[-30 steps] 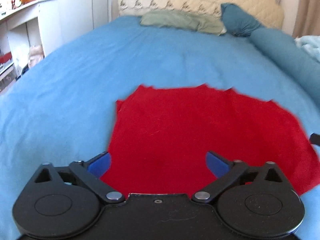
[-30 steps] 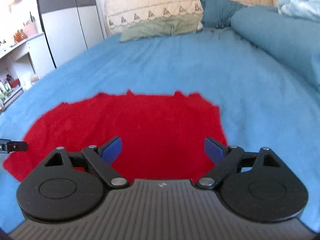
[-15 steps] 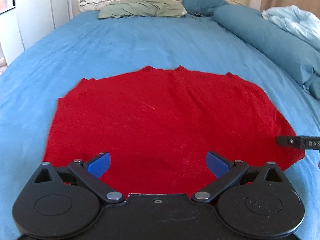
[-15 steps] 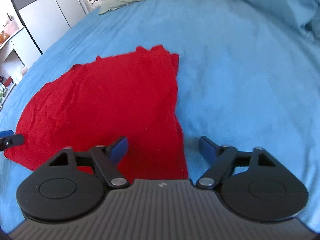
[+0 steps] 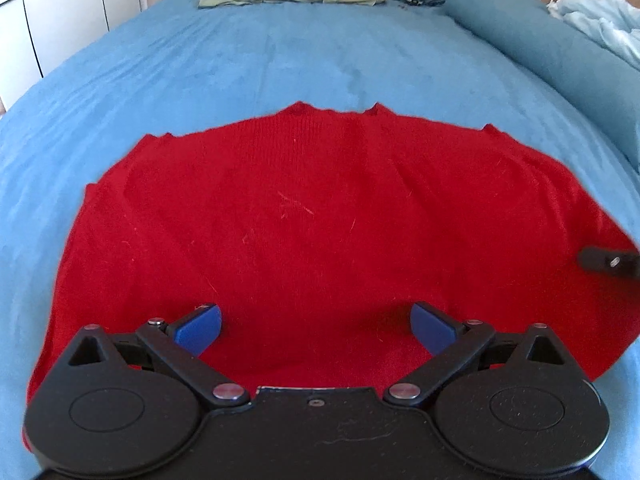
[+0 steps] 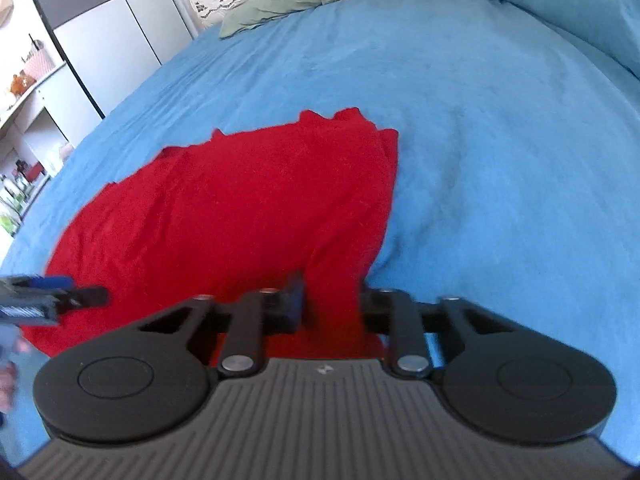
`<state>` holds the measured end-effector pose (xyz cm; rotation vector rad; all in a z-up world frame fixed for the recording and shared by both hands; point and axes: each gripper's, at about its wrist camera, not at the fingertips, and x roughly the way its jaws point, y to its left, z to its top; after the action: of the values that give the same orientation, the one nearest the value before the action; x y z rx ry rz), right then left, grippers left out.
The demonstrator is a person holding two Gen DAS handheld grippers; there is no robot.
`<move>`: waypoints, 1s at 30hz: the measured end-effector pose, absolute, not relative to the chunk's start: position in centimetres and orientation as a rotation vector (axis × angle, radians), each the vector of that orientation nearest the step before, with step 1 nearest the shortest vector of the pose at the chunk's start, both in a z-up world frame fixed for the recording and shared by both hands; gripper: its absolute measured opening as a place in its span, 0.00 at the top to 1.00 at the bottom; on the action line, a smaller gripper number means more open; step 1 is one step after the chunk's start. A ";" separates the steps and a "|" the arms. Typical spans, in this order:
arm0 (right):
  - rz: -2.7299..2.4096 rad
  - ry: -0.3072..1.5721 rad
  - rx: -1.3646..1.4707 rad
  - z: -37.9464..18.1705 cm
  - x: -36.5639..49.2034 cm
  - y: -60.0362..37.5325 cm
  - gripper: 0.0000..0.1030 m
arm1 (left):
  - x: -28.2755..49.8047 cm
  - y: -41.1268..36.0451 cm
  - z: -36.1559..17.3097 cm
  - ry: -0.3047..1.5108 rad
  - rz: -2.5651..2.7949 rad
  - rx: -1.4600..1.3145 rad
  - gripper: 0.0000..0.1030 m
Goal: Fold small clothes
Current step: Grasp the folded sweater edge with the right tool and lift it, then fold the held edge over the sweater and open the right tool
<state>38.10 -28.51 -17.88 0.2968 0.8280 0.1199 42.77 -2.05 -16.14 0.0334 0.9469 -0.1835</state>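
Right gripper has just been closing, now pinching the near right edge of the red sweater spread on the blue bedspread, while the left gripper hovers wide open over the near hem, so lifting one-sided could bunch and skew the fold.

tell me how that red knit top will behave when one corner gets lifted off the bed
The red knit top will likely go floppy and drape, since it already bunches between the right tongs, which have just been closing on it. It probably drags on the fuzzy blue bed cover rather than sliding.
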 end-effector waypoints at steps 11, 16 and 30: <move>0.390 0.715 0.216 -4.5 42.2 -14.5 0.72 | 40.9 0.7 -14.0 0.922 -0.215 0.069 0.05; 0.557 0.848 0.004 -7.7 44.2 -0.7 0.72 | 38.6 5.3 -14.1 0.945 -0.213 0.073 0.04; 0.610 0.642 -0.044 -6.8 40.3 -0.3 0.02 | 35.7 11.4 -14.6 0.906 -0.294 -0.062 0.04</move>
<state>40.34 -0.26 -6.76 -0.0445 0.6418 0.6099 35.66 11.44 -14.57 -0.0619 0.9065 -0.2939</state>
